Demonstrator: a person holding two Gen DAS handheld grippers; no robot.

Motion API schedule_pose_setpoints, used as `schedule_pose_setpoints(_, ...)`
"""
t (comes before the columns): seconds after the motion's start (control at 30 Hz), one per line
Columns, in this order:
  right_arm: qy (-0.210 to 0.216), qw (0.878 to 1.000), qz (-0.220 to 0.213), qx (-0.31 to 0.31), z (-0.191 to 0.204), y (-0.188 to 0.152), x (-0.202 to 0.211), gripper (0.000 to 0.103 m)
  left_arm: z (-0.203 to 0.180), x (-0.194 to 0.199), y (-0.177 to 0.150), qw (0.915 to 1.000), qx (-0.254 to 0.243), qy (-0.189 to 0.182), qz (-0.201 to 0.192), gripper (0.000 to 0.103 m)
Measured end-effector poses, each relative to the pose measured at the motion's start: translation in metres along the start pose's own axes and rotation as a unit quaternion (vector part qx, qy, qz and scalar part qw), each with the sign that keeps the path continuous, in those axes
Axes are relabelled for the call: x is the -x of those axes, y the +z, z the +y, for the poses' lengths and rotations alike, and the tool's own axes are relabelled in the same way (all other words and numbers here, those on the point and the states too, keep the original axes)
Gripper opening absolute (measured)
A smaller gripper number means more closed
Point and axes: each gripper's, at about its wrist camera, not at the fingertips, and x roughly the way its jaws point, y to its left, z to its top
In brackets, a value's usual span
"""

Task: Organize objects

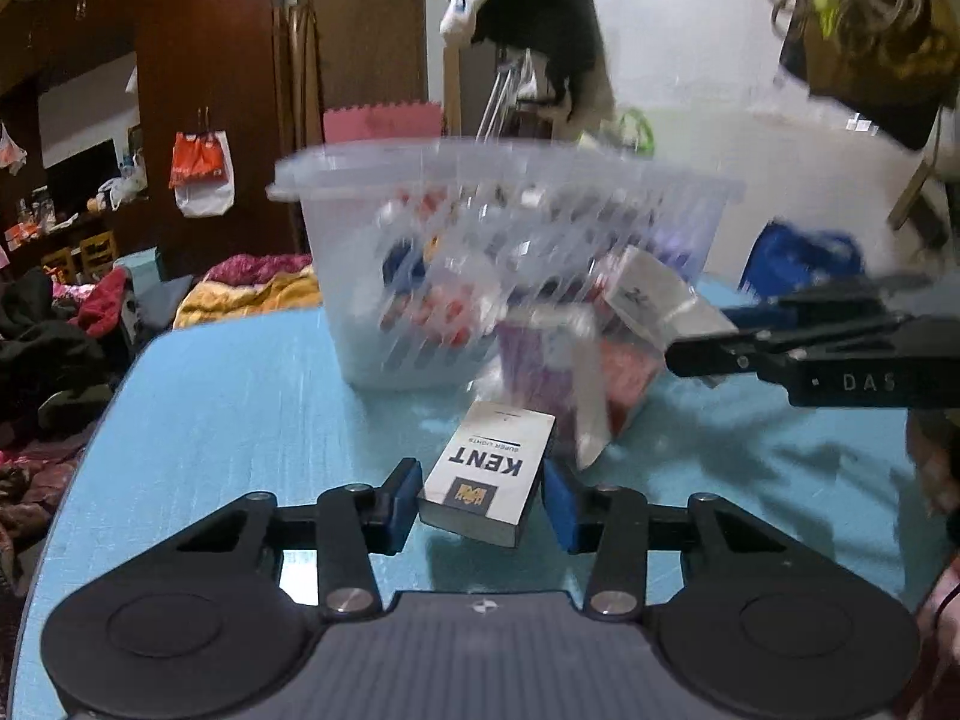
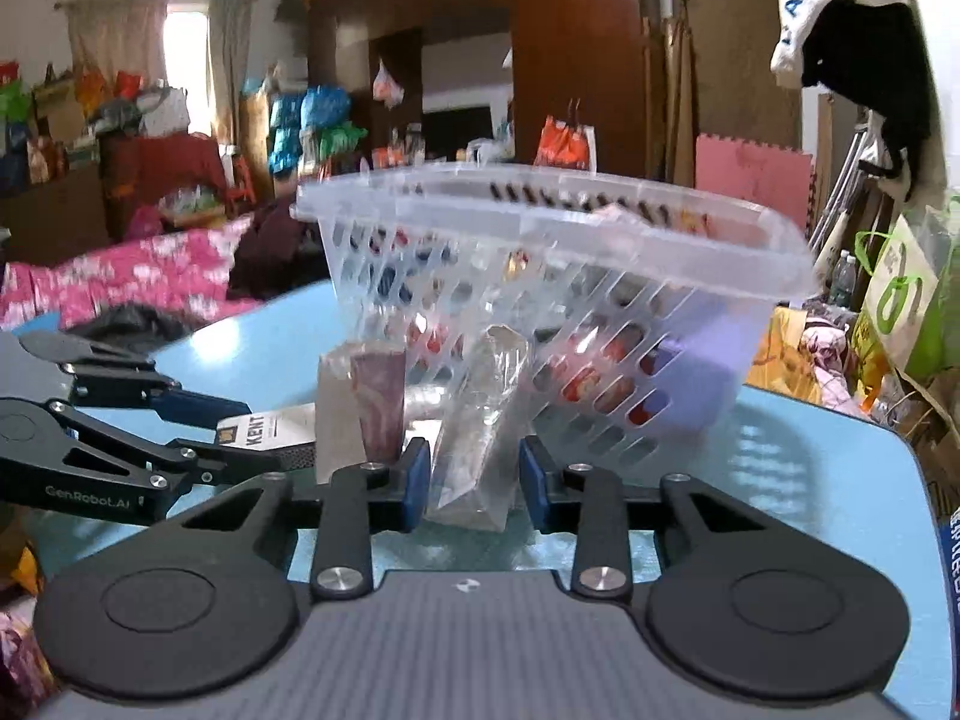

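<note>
A: Left wrist view — the left gripper (image 1: 480, 495) has its jaws spread around a white Kent cigarette pack (image 1: 489, 474), blue pads just beside its sides, contact hard to call. The pack is on the blue table (image 1: 240, 420), near its middle.

B: And behind it the clear slotted basket (image 1: 498, 258), tilted and blurred, full of packets. The right gripper (image 1: 708, 348) comes in from the right edge, at a clear wrapped packet (image 1: 648, 294).

A: Right wrist view now — right gripper's jaws are spread either side of a clear plastic packet (image 2: 480, 438).

B: Can't tell if it's pinched. Left gripper (image 2: 240, 432) is at the left, with the Kent pack.
</note>
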Motion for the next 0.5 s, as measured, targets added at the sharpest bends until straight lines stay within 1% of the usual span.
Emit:
schedule_pose_setpoints(0.17,0.014,0.999,-0.050,-0.008,0.004,0.011,0.034,0.036,-0.003,0.037,0.020,0.9977,0.014,-0.016,-0.065,0.048)
schedule_pose_setpoints(0.23,0.016,0.997,-0.075,-0.004,0.008,0.021,0.049,0.036,-0.006,0.049,0.036,0.9956,0.014,-0.019,-0.091,0.048)
schedule_pose_setpoints(0.33,0.007,0.994,-0.106,0.006,0.013,0.048,0.056,0.036,-0.010,0.052,0.070,0.9924,0.018,-0.021,-0.120,0.048)
schedule_pose_setpoints(0.4,-0.004,0.993,-0.116,0.009,0.010,0.071,0.052,0.036,-0.010,0.043,0.094,0.9915,0.030,-0.018,-0.125,0.048)
schedule_pose_setpoints(0.5,-0.025,0.994,-0.107,0.006,0.002,0.100,0.029,0.036,-0.007,0.019,0.126,0.9919,0.050,-0.010,-0.116,0.048)
